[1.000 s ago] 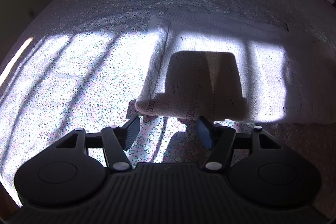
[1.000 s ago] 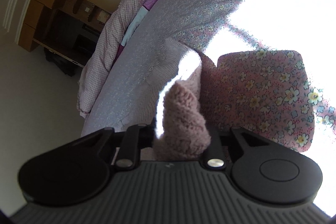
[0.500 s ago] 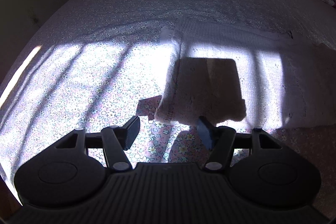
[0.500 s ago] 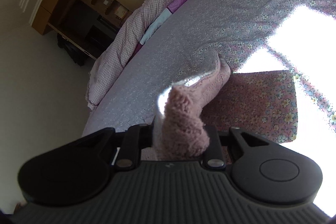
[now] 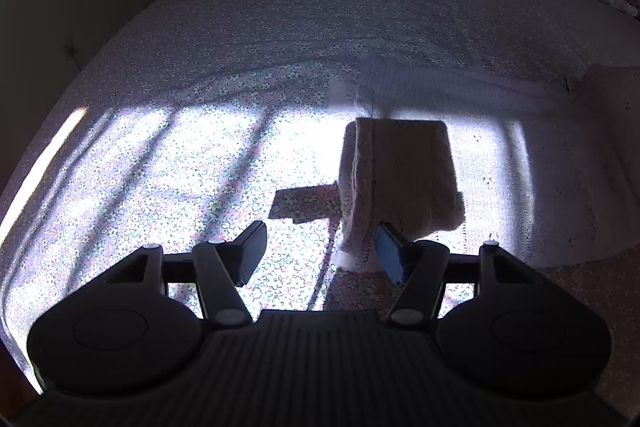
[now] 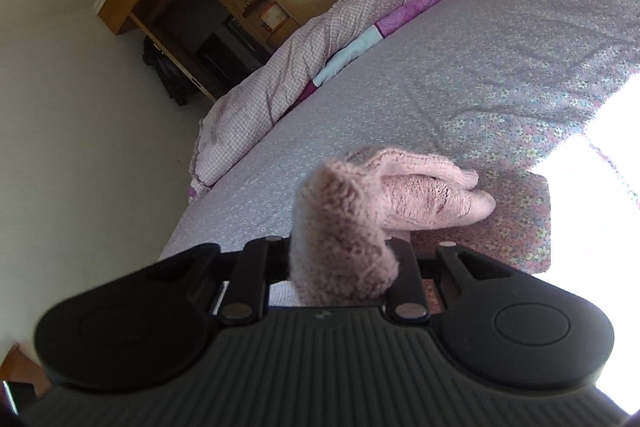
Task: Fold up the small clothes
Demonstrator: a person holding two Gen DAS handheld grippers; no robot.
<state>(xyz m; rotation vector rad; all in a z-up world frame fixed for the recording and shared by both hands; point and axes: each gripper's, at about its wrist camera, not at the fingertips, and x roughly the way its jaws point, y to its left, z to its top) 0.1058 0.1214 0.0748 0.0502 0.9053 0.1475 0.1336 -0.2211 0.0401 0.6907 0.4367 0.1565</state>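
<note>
While my right gripper [image 6: 340,267] pinches the fuzzy pink knit garment [image 6: 420,195] at lower centre, its thin bunched hold could slip; my left gripper [image 5: 320,247] gapes empty.

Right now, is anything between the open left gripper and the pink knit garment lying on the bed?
Nothing visible. The left gripper is open over bare floral bedsheet, with the pink knit garment just ahead. The right gripper already holds another part of it.
</note>
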